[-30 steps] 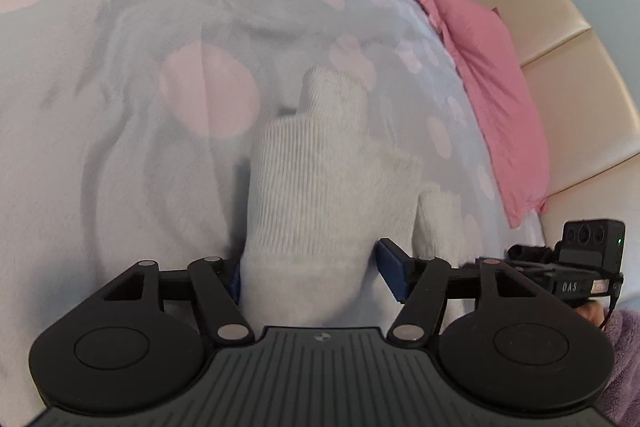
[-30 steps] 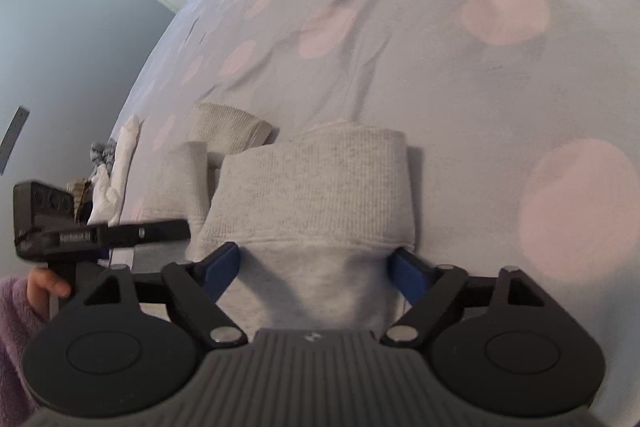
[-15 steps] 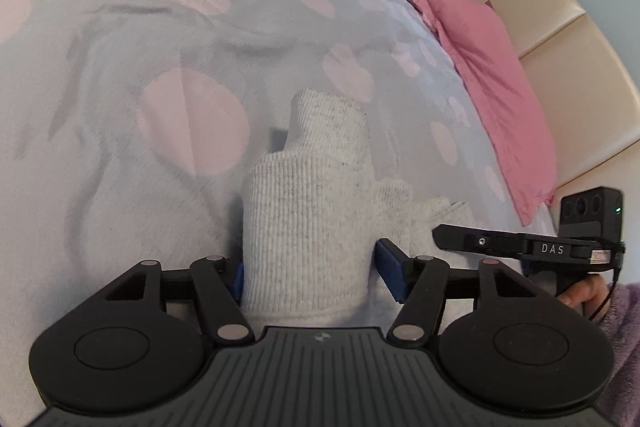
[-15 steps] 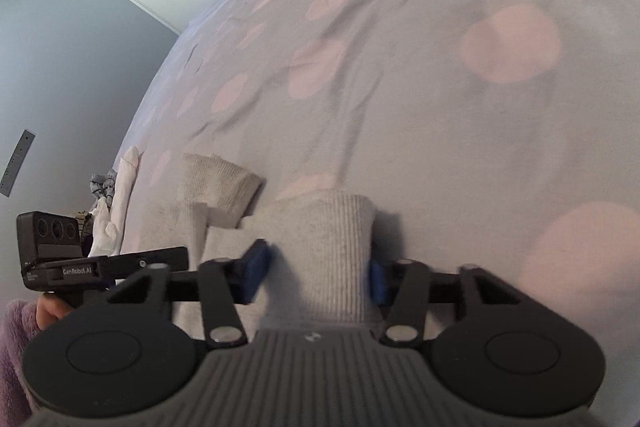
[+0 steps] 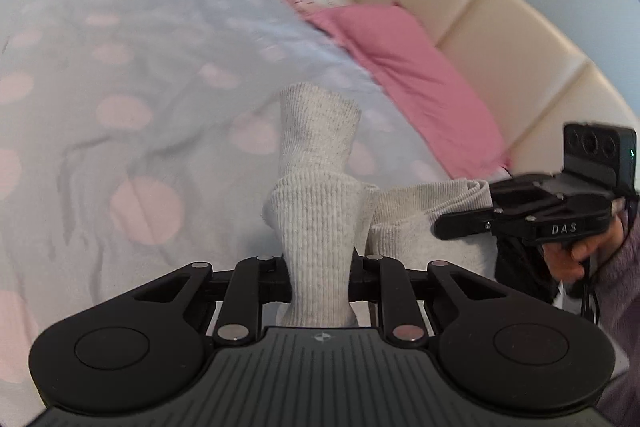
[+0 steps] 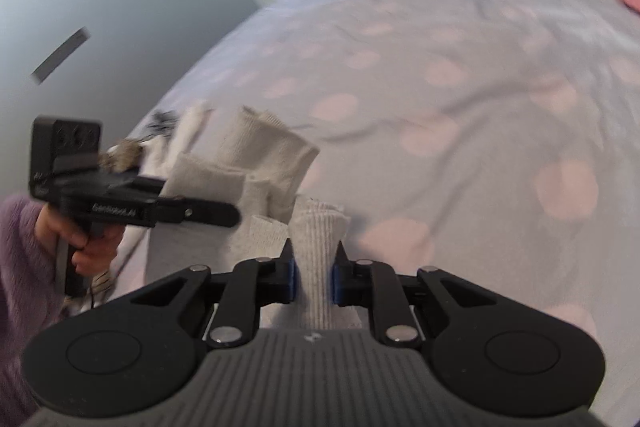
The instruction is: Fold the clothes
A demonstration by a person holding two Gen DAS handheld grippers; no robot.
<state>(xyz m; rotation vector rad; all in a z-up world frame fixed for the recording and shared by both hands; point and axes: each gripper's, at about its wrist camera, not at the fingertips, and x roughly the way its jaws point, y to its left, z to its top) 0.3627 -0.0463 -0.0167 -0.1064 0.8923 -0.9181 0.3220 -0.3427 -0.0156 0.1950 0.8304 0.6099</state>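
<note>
Both pairs of fingers are closing on the same pale grey ribbed knit garment (image 5: 320, 211). Between my left gripper (image 5: 320, 277) fingers a bunched strip of the knit is pinched and stands up above the bed, its ribbed cuff (image 5: 318, 123) flopping away from me. My right gripper (image 6: 314, 277) squeezes another narrow ridge of the fabric between its blue pads (image 6: 291, 275). The rest of the garment sags between the two grips over the grey bedspread with pale pink dots (image 6: 460, 115). A pink pillow (image 5: 416, 83) lies against the cream padded headboard (image 5: 500, 39). Purple fuzzy sleeves (image 6: 20, 263) cover my wrists.
</note>
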